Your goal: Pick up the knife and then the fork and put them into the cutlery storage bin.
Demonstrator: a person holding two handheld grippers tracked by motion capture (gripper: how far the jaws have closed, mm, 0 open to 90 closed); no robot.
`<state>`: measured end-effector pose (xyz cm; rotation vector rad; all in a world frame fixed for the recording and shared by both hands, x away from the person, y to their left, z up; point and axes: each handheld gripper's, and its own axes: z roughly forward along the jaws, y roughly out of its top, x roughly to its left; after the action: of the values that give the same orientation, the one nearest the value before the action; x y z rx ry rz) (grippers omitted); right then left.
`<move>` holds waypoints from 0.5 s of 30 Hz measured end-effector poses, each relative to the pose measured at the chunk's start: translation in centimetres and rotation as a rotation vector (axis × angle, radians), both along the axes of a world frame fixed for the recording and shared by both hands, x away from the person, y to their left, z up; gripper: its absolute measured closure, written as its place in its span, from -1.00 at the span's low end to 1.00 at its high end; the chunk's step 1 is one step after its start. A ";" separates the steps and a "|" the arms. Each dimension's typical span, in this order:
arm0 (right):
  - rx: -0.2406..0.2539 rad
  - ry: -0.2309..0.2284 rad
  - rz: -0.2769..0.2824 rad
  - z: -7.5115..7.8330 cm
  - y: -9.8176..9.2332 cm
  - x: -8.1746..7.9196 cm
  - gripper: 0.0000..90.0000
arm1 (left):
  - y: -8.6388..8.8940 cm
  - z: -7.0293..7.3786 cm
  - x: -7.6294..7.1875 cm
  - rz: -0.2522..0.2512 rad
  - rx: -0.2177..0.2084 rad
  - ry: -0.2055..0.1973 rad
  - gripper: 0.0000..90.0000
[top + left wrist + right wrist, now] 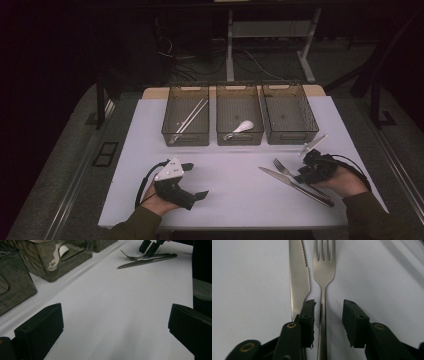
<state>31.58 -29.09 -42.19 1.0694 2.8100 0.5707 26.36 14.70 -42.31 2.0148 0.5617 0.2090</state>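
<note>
A steel fork (281, 167) (324, 270) and a steel knife (283, 180) (298, 277) lie side by side on the white table (235, 175), at the right front. My right gripper (303, 176) (329, 303) is low over them with its jaws either side of the fork's handle. One pad sits close against the handle and the other stands clear, so the gripper is open. The knife lies just outside that near pad. My left gripper (196, 180) (115, 322) rests open at the left front with nothing between its jaws. From it I see the fork (132, 258), knife (147, 262) and right gripper (150, 246) far off.
Three smoked clear bins stand in a row at the back. The left bin (185, 140) holds chopsticks (192, 117), the middle bin (240, 140) a white spoon (243, 126), and the right bin (291, 137) looks empty. Bare white table lies between my hands.
</note>
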 end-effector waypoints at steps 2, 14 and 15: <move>-0.023 0.008 0.006 -0.1 0.2 0.0 0.45 | 0.0 0.0 0.0 -0.001 0.001 -0.001 -1.00; -0.126 0.026 0.034 0.0 1.7 0.0 0.75 | 0.0 0.0 -0.1 -0.003 0.005 -0.004 -1.00; -0.127 0.030 0.034 0.0 1.8 0.0 0.76 | 0.0 0.0 -0.1 -0.004 0.005 -0.004 -1.00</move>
<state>31.62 -27.31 -42.21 1.0169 2.8508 0.3758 26.31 14.66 -42.35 2.0198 0.5552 0.2121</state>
